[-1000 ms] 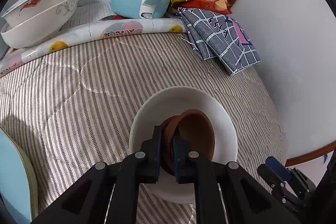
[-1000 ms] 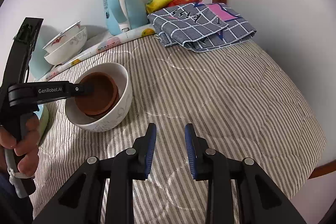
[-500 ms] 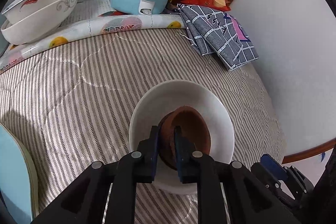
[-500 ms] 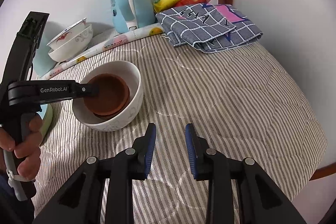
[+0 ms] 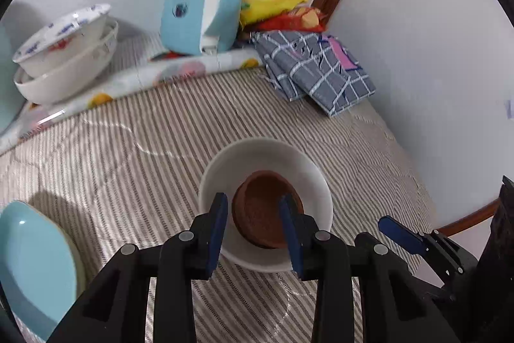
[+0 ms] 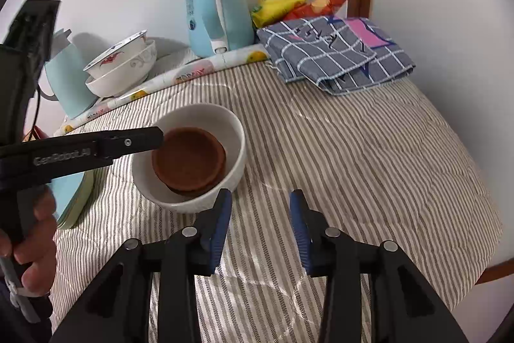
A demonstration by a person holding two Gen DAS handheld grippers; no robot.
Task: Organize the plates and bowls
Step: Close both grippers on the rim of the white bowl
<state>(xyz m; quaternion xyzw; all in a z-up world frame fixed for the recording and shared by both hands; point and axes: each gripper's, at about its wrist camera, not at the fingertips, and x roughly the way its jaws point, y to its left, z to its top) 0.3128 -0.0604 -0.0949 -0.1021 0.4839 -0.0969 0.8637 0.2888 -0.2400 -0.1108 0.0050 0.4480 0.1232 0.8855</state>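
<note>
Released a moment ago, the brown bowl (image 5: 268, 208) now sits on its own inside the white bowl (image 5: 302, 161), where a second earlier the left gripper (image 5: 255, 225) was pinching its near rim. Its jaws have just been opening and now stand spread, hovering over the brown bowl with nothing pressed between the pads; the gripper also looks lifted a little clear of the rim. In the right wrist view the brown bowl (image 6: 189, 156) lies tilted in the white bowl (image 6: 192, 114), apparently resting on another dark piece beneath it — too hidden to say what.

The right gripper (image 6: 260, 219) hangs over bare striped quilt (image 6: 353, 156) just beside the white bowl; its jaws have been opening as well and hold nothing.

As a judgement of progress: one nesting step is done. At the back, against the wall, a patterned bowl (image 6: 120, 57) already sits in a larger white one beside the blue kettle (image 6: 218, 8). What seems left is the pale blue plate (image 5: 32, 259) at the quilt's near left edge, and perhaps bringing the two bowl stacks together — the frames do not show where the plates are meant to end up.
</note>
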